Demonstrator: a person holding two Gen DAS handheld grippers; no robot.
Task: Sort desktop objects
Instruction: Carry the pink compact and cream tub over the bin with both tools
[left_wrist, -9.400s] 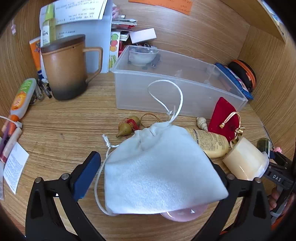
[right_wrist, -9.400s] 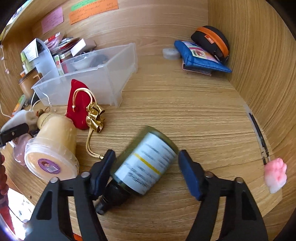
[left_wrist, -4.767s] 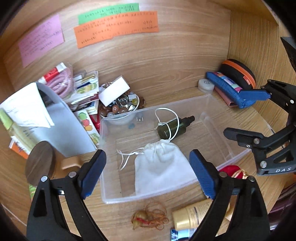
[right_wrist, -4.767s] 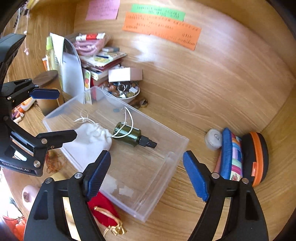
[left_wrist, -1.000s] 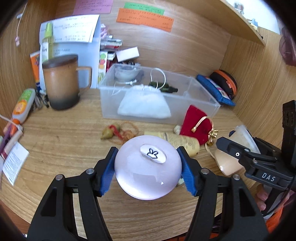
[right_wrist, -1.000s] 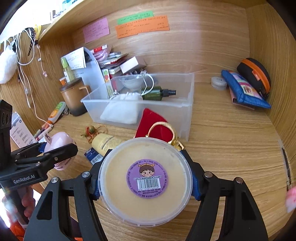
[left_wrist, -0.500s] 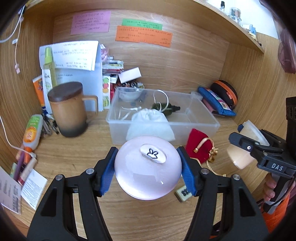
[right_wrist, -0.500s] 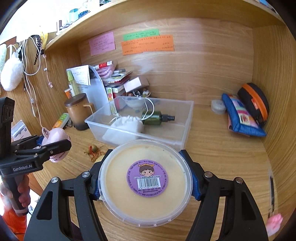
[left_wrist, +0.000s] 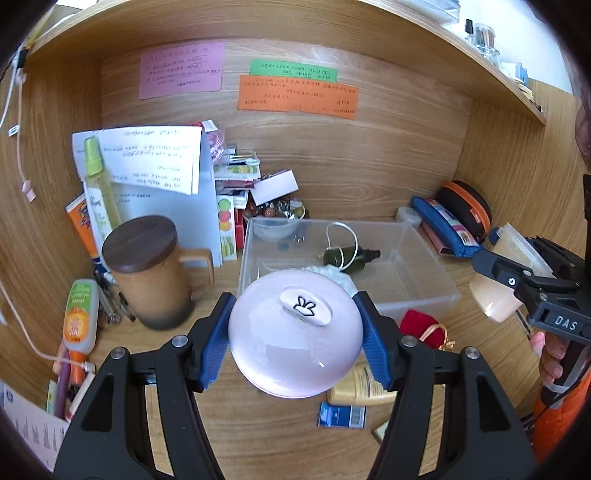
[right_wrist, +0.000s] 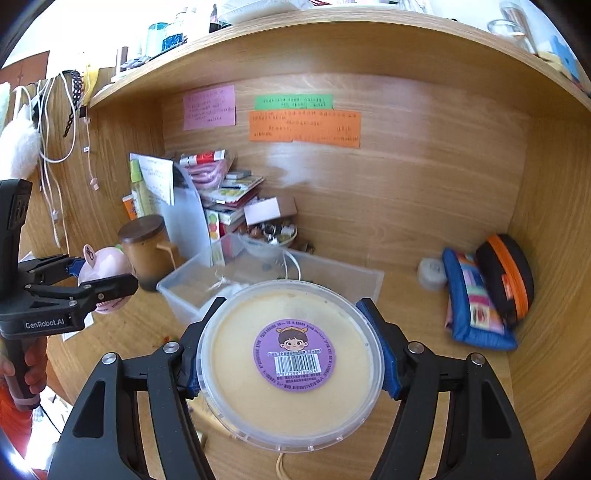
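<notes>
My left gripper (left_wrist: 295, 339) is shut on a round pink case (left_wrist: 291, 354) with a white rabbit badge, held above the desk in front of the clear plastic bin (left_wrist: 436, 288). The bin holds a dark green spray bottle (left_wrist: 347, 256) and a white drawstring pouch (left_wrist: 338, 275). My right gripper (right_wrist: 291, 354) is shut on a round cream tub (right_wrist: 288, 369) with a purple label, held above the desk near the bin (right_wrist: 354, 277). The left gripper and pink case also show in the right wrist view (right_wrist: 107, 269).
A brown lidded mug (left_wrist: 151, 273) stands left of the bin. A red pouch (left_wrist: 421, 325), a yellow tube (left_wrist: 362, 384) and a small blue card (left_wrist: 341, 415) lie in front of it. Blue (right_wrist: 476, 299) and orange-black (right_wrist: 506, 273) cases sit at the right wall.
Both grippers have risen and tilted down toward the bin, each still holding its object. The desk looks farther below than half a second ago.
</notes>
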